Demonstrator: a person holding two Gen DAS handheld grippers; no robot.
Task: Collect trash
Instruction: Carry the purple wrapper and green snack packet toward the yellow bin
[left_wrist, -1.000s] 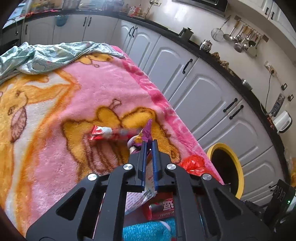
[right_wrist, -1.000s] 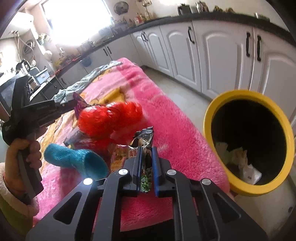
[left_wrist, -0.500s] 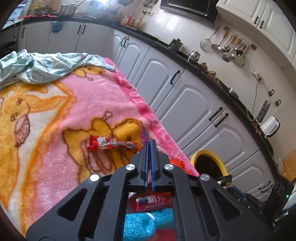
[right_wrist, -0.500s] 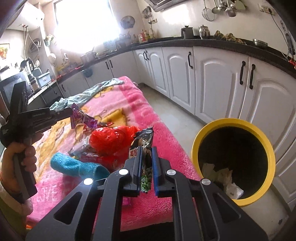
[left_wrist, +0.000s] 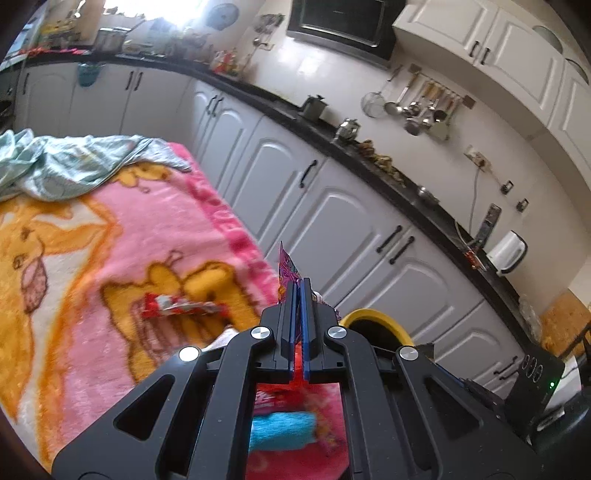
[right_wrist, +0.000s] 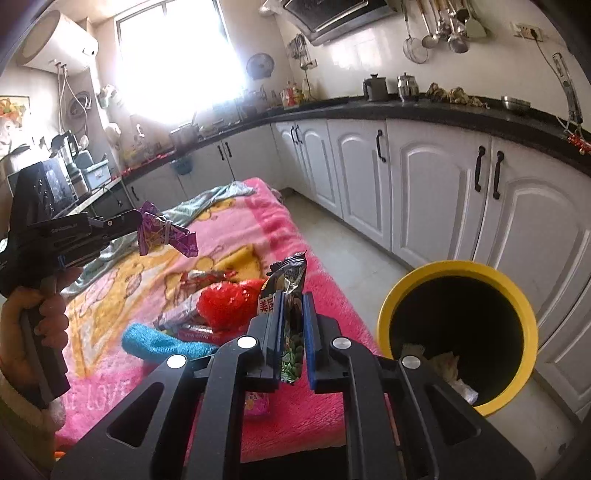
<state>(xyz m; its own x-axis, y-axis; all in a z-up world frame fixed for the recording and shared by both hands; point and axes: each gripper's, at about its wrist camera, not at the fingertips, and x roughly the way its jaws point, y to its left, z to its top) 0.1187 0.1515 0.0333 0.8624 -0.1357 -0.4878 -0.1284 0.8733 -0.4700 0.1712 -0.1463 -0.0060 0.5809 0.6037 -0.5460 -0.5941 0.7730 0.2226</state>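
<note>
Purple wrapper (right_wrist: 162, 232) pinched in left gripper (right_wrist: 138, 220) above pink blanket (right_wrist: 240, 229); right gripper (right_wrist: 293, 325) clamps green snack packet (right_wrist: 290, 295) printed "美国", beside yellow bin (right_wrist: 458, 332).

The right hand-held gripper (right_wrist: 293, 301) is built of matte black linkage arms with triangular cut-outs, joined by round silver screws, and its fingers (right_wrist: 277, 325) are lined with blue pads. The left hand-held gripper (right_wrist: 137, 221) is made alike; small white lettering is printed on its black body. A cream fleecy cuff (right_wrist: 22, 410) is worn.
</note>
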